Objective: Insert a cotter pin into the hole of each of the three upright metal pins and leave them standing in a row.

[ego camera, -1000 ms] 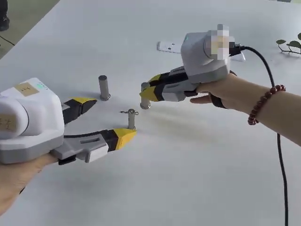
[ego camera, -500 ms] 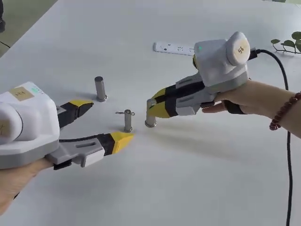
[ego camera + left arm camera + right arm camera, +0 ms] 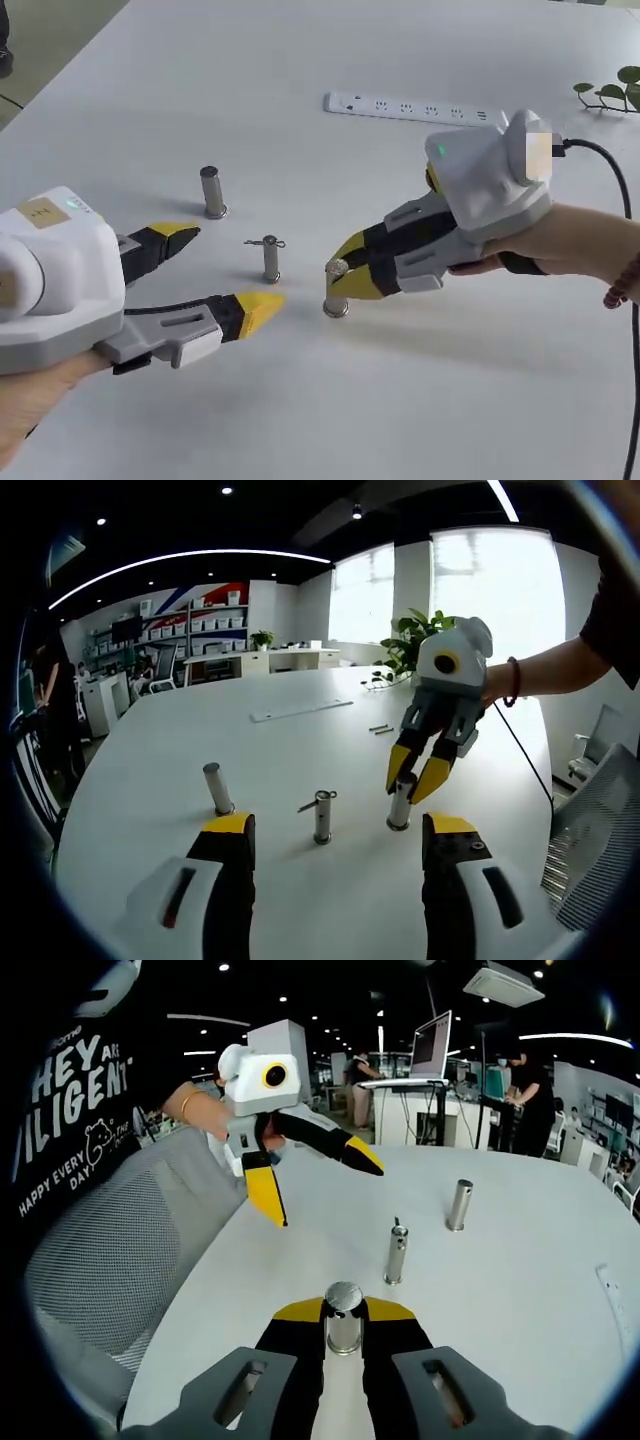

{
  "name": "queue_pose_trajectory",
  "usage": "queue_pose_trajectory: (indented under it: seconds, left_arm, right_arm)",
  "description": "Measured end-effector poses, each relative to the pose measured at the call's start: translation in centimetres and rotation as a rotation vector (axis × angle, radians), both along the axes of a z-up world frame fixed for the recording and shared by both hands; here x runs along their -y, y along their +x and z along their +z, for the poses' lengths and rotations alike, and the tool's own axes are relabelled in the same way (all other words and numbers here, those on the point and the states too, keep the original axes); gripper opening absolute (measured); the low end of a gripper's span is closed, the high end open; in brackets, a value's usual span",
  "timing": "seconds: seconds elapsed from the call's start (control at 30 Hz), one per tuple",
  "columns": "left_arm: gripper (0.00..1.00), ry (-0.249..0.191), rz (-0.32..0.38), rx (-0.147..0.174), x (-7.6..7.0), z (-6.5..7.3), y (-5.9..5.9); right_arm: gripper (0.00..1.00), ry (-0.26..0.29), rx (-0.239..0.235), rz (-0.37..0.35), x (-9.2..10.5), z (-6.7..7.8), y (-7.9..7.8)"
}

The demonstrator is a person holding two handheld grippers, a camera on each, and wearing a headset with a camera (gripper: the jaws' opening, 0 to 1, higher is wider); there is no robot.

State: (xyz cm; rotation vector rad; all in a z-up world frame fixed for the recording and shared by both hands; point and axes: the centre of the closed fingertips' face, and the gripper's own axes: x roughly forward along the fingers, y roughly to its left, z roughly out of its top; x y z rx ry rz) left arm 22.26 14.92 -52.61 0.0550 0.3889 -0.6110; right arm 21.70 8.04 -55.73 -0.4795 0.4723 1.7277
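Between the yellow tips of the right gripper [image 3: 340,272] [image 3: 343,1312] sits the top of a short round grey metal pin [image 3: 335,297] [image 3: 401,802] [image 3: 344,1328]. The two tips are squeezed on it, one on each side. This held pin stands straight up, and its wide foot looks like it rests on the big white table [image 3: 420,400]. A hand [image 3: 560,240] holds the white body of this gripper.

Just beside the held pin stands the middle metal pin [image 3: 271,262] [image 3: 322,818] [image 3: 396,1253]. A thin silver cotter pin [image 3: 262,241] pokes sideways through the hole near its top. A bit further along stands the far metal pin [image 3: 211,190] [image 3: 218,787] [image 3: 459,1205], also straight up. The three pins make a loose line.

The left gripper [image 3: 228,266] [image 3: 340,828] has its yellow tips spread wide apart, with nothing between them. It points at the middle metal pin from close by but does not touch it. Another hand [image 3: 40,390] holds it from below.

Far across the table lies a long white power strip [image 3: 410,107], and some green leaves [image 3: 612,90] peek in at the edge.
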Motion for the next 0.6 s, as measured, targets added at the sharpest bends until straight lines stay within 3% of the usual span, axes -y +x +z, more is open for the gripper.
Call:
queue_pose_trajectory:
  seconds: [0.23, 0.6]
  left_arm:
    - [0.67, -0.008, 0.001, 0.003, 0.05, 0.12, -0.03]
    - [0.67, 0.003, 0.004, -0.004, -0.14, -0.08, -0.23]
  right_arm:
    - [0.08, -0.013, 0.027, 0.038, 0.19, -0.8, -0.34]
    - [0.09, 0.008, 0.027, 0.056, 0.8, -0.92, -0.32]
